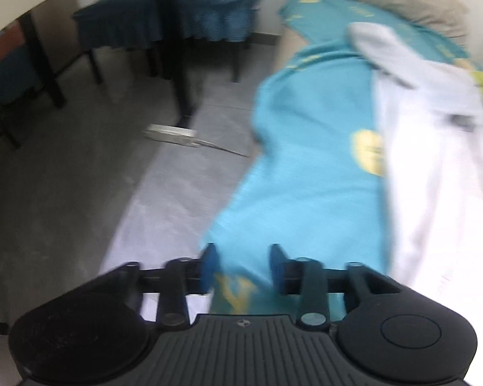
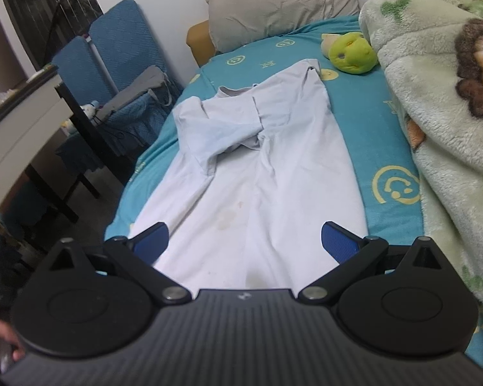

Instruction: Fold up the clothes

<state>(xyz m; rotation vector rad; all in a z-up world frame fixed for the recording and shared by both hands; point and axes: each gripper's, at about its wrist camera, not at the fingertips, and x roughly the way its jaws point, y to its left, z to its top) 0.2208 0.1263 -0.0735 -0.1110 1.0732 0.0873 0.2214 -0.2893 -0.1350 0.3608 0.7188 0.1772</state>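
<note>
White T-shirt spread flat on teal bedsheet, one sleeve folded inward. Right claw wide apart above hem; left claw parted, empty, over sheet edge.

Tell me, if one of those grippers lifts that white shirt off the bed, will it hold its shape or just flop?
Probably flop. The white shirt lies flat with soft creases and one sleeve already folded across its chest, which suggests thin, limp cloth. It looks light, so a pinch at one edge would likely lift only that part while the rest drags over the blue sheet. It should not slip much.
</note>
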